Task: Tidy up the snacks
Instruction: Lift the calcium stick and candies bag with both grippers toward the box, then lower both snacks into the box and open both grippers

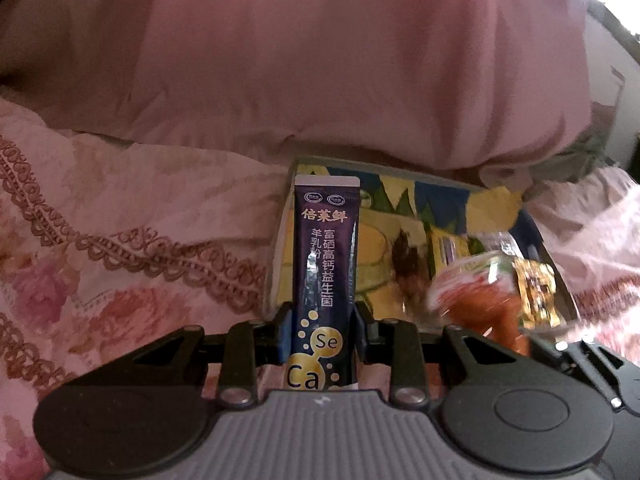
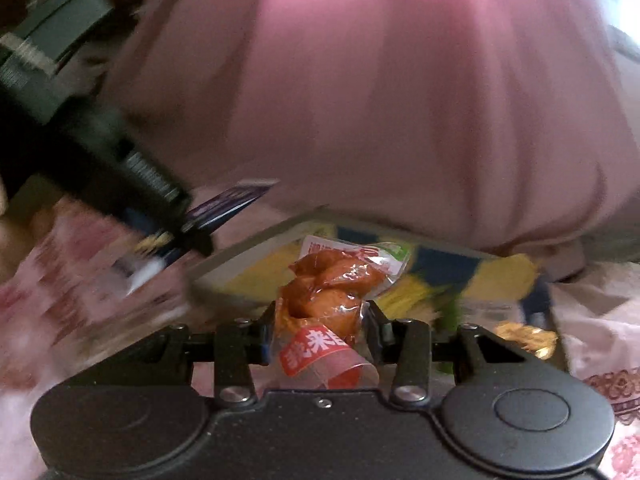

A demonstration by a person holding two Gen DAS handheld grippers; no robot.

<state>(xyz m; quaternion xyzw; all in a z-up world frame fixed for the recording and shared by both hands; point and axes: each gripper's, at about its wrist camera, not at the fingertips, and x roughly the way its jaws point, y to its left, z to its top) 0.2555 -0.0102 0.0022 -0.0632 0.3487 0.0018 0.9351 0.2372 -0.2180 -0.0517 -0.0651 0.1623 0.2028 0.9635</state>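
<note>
A dark purple stick sachet [image 1: 324, 248] with gold lettering stands upright between my left gripper's [image 1: 322, 328] fingers, which are shut on its lower part. My right gripper [image 2: 322, 320] is shut on a clear packet of orange-brown snack [image 2: 328, 292] with a red label. Both hover just in front of a shallow tray [image 1: 404, 208] with a yellow and blue cartoon print. In the left wrist view the orange packet [image 1: 472, 296] appears blurred at the right, over the tray. The right wrist view shows the purple sachet [image 2: 228, 204] to the left, beyond the tray's rim [image 2: 256, 246].
A gold-wrapped snack [image 1: 536, 292] lies in the tray's near right corner, and other small packets further in are blurred. A big pink pillow [image 1: 320, 60] rises right behind the tray. A floral bedspread [image 1: 100, 240] with lace trim spreads to the left and right.
</note>
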